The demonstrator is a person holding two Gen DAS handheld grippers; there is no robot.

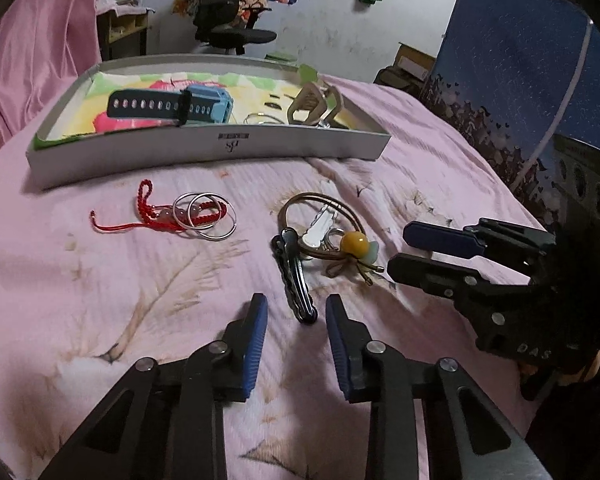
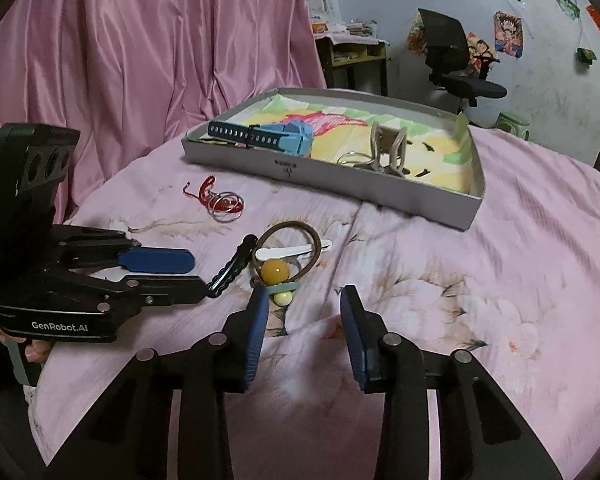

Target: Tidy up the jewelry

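Note:
A black hair clip (image 1: 294,276) lies on the pink bedspread just ahead of my open left gripper (image 1: 296,312). It also shows in the right wrist view (image 2: 230,270). Beside it lie a brown hair tie (image 1: 320,216), a white clip (image 1: 320,226) and a yellow bead tie (image 1: 354,242). A red cord bracelet (image 1: 152,210) and silver hoops (image 1: 206,216) lie to the left. The grey box (image 1: 220,148) holds a blue watch (image 1: 172,106) and a beige claw clip (image 1: 312,106). My right gripper (image 2: 304,308) is open and empty, near the yellow bead tie (image 2: 275,271).
A pink curtain (image 2: 140,60) hangs at the left. A black office chair (image 1: 224,20) and a desk (image 1: 124,28) stand behind the bed. A blue patterned panel (image 1: 512,92) rises at the right edge of the bed.

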